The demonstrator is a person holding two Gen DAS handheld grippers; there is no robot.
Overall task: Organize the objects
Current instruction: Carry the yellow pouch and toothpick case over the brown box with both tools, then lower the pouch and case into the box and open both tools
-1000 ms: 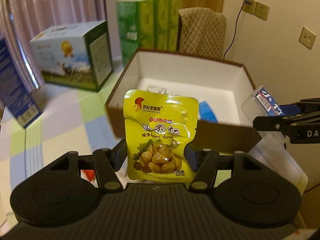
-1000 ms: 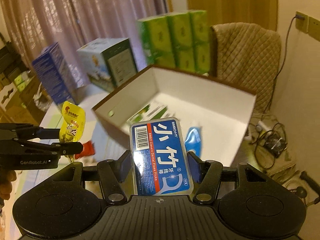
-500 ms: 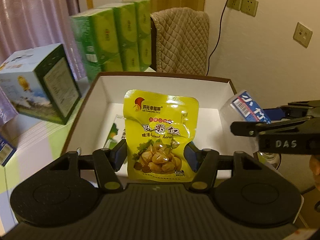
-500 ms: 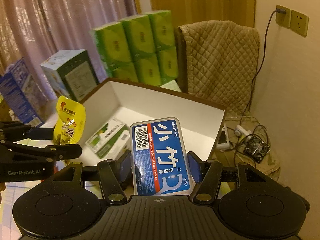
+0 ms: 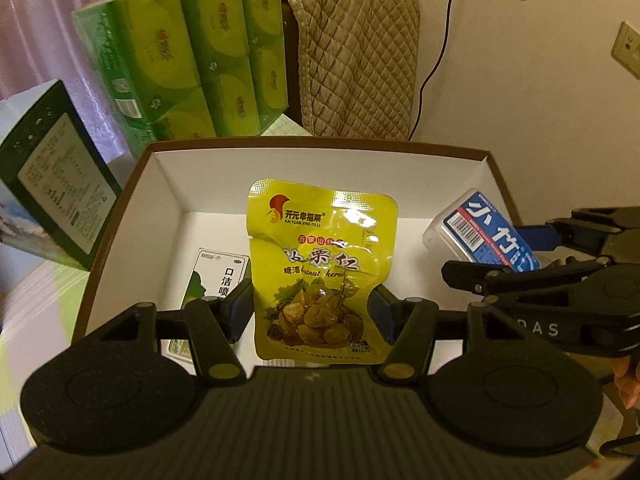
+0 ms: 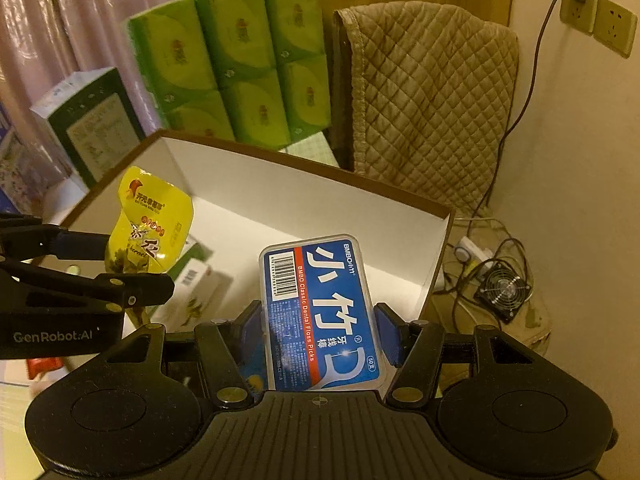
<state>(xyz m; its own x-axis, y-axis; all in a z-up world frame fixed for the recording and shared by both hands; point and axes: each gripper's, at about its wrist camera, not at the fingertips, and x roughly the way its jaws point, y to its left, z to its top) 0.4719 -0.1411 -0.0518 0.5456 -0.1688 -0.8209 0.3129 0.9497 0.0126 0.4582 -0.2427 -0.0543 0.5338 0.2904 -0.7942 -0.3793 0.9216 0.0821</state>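
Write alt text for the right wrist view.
The right gripper holds a blue dental floss pick case above an open white-lined box. At left, the left gripper holds a yellow chestnut pouch.

Cream wall (image 5: 520, 92) on the right carries wall sockets (image 6: 596, 16) with a cable (image 6: 524, 92) plugged in. A quilted beige cover (image 6: 432, 92) drapes a chair at the far side. Pinkish curtains (image 6: 80, 20) hang far left. A small fan (image 6: 502, 290) lies on the floor. Lighting is warm and dim.
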